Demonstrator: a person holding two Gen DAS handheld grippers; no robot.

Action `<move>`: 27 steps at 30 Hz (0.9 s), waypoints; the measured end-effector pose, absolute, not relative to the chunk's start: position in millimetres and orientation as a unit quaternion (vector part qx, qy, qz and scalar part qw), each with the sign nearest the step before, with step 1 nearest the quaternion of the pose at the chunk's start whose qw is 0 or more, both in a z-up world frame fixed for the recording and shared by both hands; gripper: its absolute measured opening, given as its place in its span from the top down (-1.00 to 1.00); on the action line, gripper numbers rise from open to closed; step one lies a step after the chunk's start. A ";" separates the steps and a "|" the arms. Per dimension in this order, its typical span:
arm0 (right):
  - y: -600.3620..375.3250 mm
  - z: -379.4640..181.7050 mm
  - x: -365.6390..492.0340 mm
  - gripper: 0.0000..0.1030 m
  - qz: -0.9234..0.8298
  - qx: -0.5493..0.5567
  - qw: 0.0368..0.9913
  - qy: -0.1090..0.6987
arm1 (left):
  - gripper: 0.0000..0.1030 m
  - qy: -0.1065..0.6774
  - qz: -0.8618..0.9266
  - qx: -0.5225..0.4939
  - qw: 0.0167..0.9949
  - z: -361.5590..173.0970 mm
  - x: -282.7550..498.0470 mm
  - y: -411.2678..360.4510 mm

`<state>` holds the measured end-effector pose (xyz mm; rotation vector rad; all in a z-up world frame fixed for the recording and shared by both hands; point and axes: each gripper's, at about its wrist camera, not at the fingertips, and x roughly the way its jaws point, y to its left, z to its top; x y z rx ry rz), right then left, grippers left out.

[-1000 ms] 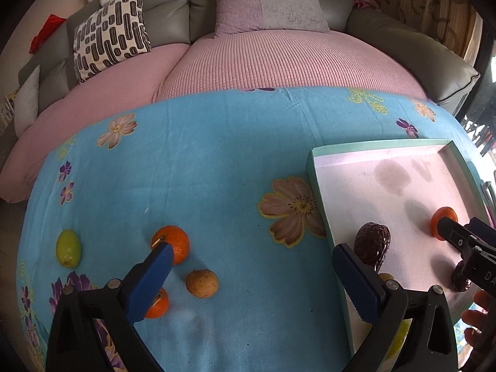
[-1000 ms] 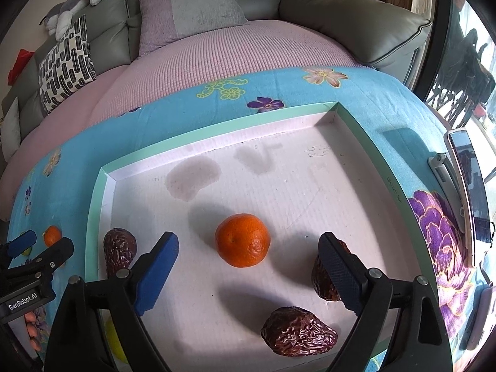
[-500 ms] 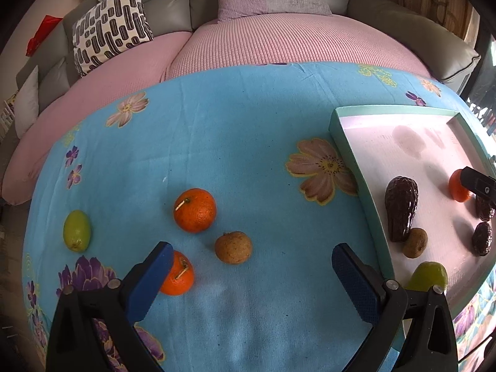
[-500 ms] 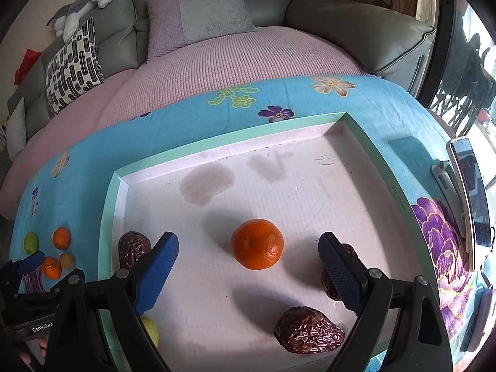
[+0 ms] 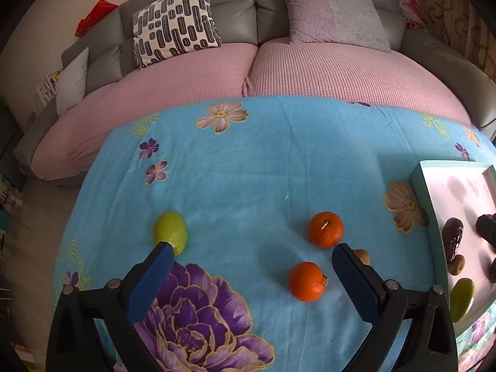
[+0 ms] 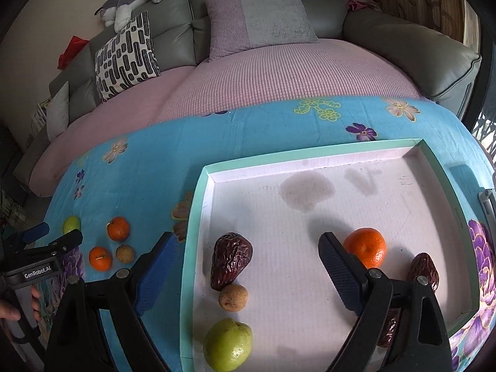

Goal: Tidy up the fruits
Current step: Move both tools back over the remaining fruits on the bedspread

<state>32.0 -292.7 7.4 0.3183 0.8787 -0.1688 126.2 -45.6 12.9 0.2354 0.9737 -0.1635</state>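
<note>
My left gripper [image 5: 251, 249] is open and empty, low over the blue flowered cloth. Just ahead of its fingers lie a green fruit [image 5: 170, 231], two oranges [image 5: 325, 229] [image 5: 307, 281] and a small brown fruit [image 5: 362, 255] half hidden by the right finger. My right gripper [image 6: 248, 240] is open and empty over the green-rimmed tray [image 6: 192, 232]. The tray holds an orange [image 6: 365, 246], a dark wrinkled fruit [image 6: 231, 259], a small brown fruit [image 6: 233, 297], a green guava [image 6: 228, 344] and another dark fruit [image 6: 424, 269].
A pink-covered grey sofa [image 5: 310, 71] with cushions runs behind the table. A phone on a stand [image 6: 486, 201] sits right of the tray. A hand [image 6: 9, 310] holds the left gripper [image 6: 63, 231] at the table's left end.
My left gripper swung left, away from the tray, and now faces the loose fruits. My right gripper drew back and left, bringing the tray's left rim into view. Both stayed open.
</note>
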 end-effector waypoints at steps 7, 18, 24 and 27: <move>-260.8 5.3 41.3 -0.79 -0.044 0.142 0.893 0.425 | -1.00 0.463 -0.027 0.072 0.883 24.2 131.1 11.2; -199.5 7.0 50.3 -0.79 0.016 0.097 0.904 0.417 | -1.00 0.457 -0.011 0.009 0.889 33.6 133.7 59.8; -169.4 -1.1 58.6 -0.79 0.036 0.072 0.902 0.424 | -1.00 0.460 -0.028 -0.005 0.887 23.9 141.8 61.8; -160.1 -9.2 65.1 -0.77 0.036 0.064 0.898 0.433 | -1.00 0.465 -0.040 -0.010 0.885 14.1 150.2 59.1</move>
